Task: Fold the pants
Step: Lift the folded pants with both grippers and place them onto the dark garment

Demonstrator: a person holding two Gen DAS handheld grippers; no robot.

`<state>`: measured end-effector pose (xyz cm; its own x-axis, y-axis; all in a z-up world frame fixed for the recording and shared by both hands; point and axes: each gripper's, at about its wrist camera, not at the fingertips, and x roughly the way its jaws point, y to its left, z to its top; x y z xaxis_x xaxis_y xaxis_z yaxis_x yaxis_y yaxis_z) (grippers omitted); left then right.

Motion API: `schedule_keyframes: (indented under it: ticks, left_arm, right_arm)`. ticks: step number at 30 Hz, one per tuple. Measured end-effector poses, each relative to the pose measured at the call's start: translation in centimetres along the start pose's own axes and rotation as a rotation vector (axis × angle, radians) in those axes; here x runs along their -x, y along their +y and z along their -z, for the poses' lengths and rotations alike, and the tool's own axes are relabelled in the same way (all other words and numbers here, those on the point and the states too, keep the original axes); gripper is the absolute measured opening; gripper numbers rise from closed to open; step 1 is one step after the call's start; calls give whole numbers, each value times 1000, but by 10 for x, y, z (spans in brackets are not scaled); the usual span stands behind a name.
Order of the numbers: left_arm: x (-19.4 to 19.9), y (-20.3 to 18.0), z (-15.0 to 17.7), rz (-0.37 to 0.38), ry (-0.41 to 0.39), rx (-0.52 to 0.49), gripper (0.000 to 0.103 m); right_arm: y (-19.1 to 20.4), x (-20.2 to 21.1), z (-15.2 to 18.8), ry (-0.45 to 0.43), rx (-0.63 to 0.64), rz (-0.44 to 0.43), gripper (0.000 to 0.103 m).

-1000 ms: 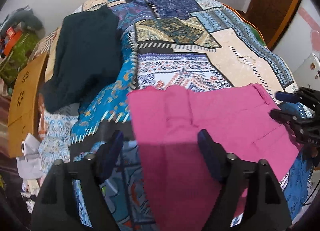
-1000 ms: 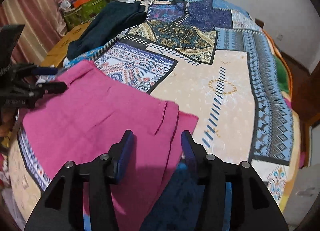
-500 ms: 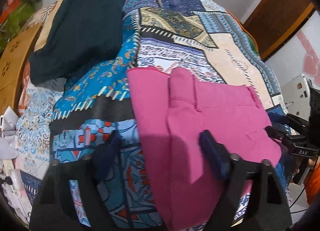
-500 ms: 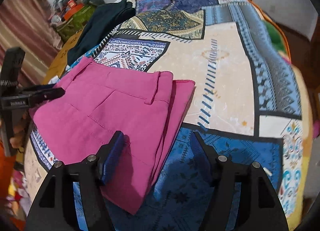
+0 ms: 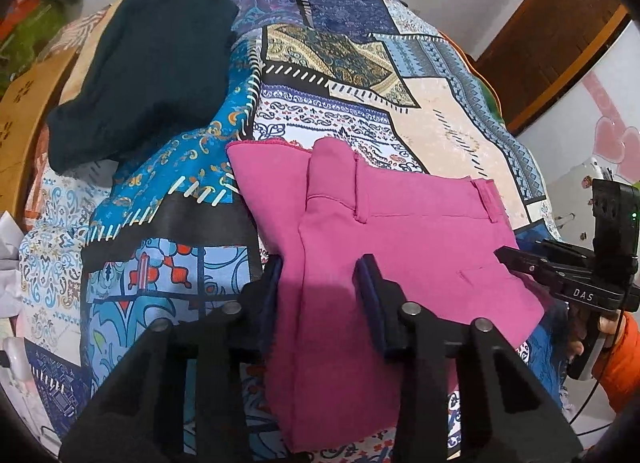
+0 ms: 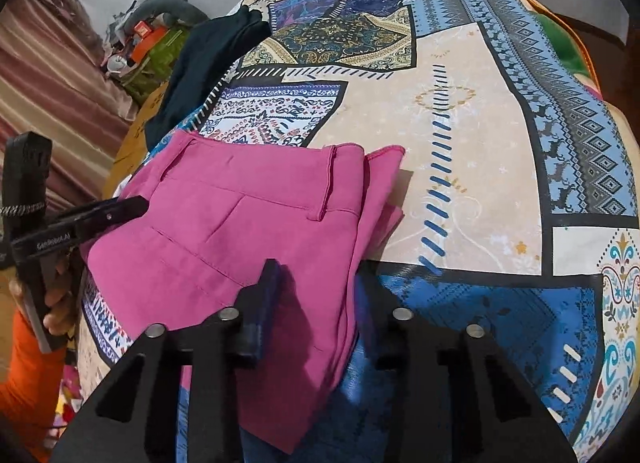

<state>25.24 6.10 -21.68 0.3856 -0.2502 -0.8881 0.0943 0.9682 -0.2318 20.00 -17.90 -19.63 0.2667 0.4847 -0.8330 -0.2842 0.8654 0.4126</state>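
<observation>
Pink pants (image 5: 400, 239) lie folded on the patchwork bedspread (image 5: 344, 63), waistband toward the far side. My left gripper (image 5: 320, 287) is open, its fingers straddling the left folded edge of the pants, just above the cloth. My right gripper (image 6: 316, 295) is open over the right folded edge of the pants (image 6: 240, 223), left finger on the pink cloth, right finger over the blue bedspread (image 6: 480, 123). Each gripper shows at the side of the other's view, the right one (image 5: 516, 259) and the left one (image 6: 128, 207).
A dark folded garment (image 5: 152, 63) lies at the far left of the bed, also in the right wrist view (image 6: 200, 59). A wooden bed frame (image 5: 20, 111) and clutter stand left. A brown door (image 5: 560, 23) is at the right.
Both grippers have moved in lower over the near edges of the pants and narrowed their openings. The pants look more compactly folded than a second ago.
</observation>
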Motion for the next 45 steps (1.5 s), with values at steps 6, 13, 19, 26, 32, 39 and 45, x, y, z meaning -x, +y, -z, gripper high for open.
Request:
schedule_keyframes:
  ticks: [6, 13, 19, 26, 32, 39, 45]
  left_arm:
    - [14, -5, -2, -79, -55, -1, 10]
    - [37, -8, -2, -122, -131, -28, 9]
    - [66, -3, -15, -150, -216, -32, 8]
    - [104, 15, -45, -210, -335, -24, 8]
    - [116, 44, -70, -262, -388, 5, 8]
    - [111, 96, -104, -342, -417, 86, 8]
    - [82, 150, -137, -414, -386, 157, 8]
  right_arm:
    - [9, 10, -4, -36, 88, 34, 11]
    - [22, 32, -18, -117, 143, 13, 10]
    - [49, 51, -39, -202, 225, 31, 10]
    - [80, 61, -81, -283, 301, 41, 10]
    - [107, 50, -118, -323, 349, 32, 10]
    - [136, 12, -156, -331, 401, 49, 10]
    - [155, -35, -190, -308, 440, 82, 10]
